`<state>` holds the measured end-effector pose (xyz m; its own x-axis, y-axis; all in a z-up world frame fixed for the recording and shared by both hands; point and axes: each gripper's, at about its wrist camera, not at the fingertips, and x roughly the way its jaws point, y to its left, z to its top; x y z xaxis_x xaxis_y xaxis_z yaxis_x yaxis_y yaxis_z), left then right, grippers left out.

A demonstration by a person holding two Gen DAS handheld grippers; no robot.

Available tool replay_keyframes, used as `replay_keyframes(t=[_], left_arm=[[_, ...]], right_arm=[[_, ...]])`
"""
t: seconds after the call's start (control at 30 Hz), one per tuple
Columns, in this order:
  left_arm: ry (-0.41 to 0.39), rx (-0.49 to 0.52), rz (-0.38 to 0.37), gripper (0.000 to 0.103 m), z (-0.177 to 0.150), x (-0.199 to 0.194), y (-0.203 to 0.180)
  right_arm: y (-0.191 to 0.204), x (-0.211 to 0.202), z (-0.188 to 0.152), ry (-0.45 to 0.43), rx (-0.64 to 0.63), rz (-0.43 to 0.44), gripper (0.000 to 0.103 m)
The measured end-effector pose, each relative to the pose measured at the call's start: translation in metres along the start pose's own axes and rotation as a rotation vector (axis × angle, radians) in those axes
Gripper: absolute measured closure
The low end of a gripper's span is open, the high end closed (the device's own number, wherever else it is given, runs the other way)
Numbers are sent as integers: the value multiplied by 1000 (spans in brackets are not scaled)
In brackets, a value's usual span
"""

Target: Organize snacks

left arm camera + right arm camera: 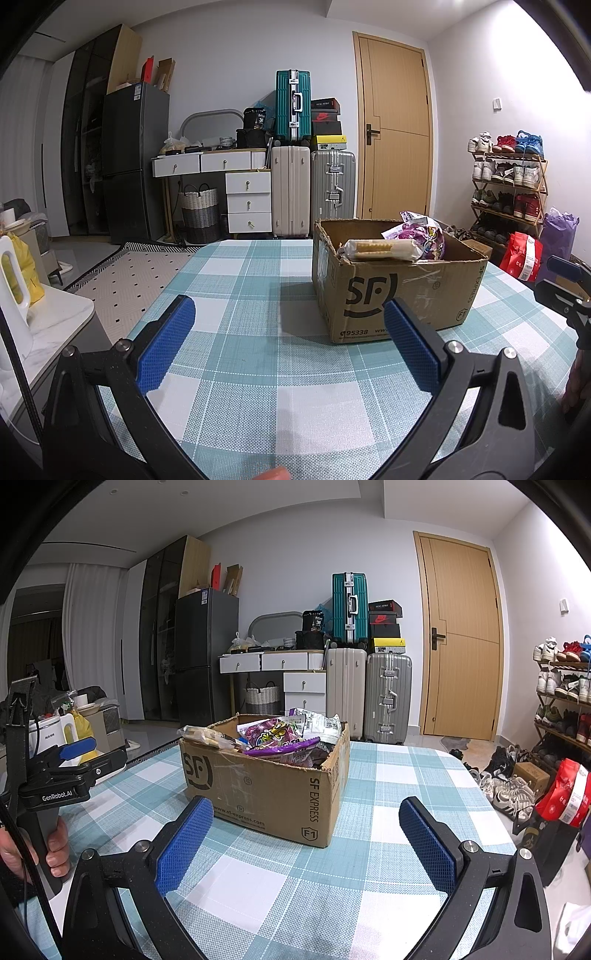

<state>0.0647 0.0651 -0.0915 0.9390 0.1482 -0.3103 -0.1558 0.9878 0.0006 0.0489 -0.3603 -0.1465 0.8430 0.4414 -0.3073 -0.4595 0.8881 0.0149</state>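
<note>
A brown SF Express cardboard box (pixel 399 295) stands on the checked tablecloth (pixel 251 280), ahead and right of my left gripper (pixel 288 314), which is open and empty. The box holds a pack of wafer biscuits (pixel 382 249) and a purple snack bag (pixel 424 236). In the right wrist view the same box (pixel 269 786) is ahead and slightly left of my right gripper (pixel 306 808), also open and empty. The purple snack bag (pixel 273 736) and several other packets fill it. The left gripper (pixel 59 775) shows at the far left, held in a hand.
Beyond the table stand suitcases (pixel 291 192), a white drawer desk (pixel 221 162), a dark fridge (pixel 129 158) and a wooden door (pixel 399 129). A shoe rack (pixel 509 184) and a red bag (pixel 521 254) are at the right. A white side table (pixel 44 321) is at the left.
</note>
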Motion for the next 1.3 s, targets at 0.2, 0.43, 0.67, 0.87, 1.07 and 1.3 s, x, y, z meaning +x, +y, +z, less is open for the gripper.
replay_keyframes(t=[0.2,0.43,0.67,0.87,1.07,1.3], left_arm=[[0,0,0,1,0,0,0],[0,0,0,1,0,0,0],[0,0,0,1,0,1,0],[0,0,0,1,0,0,0],[-1,2,-5,1,0,-1,-1],[-1,2,-5,1,0,-1,-1]], right_arm=[[0,0,0,0,0,0,0],[0,0,0,0,0,0,0],[0,1,0,1,0,0,0],[1,-1,0,1,0,-1,0],[1,-1,0,1,1,-1,0],[0,-1,0,2,1,-1,0]])
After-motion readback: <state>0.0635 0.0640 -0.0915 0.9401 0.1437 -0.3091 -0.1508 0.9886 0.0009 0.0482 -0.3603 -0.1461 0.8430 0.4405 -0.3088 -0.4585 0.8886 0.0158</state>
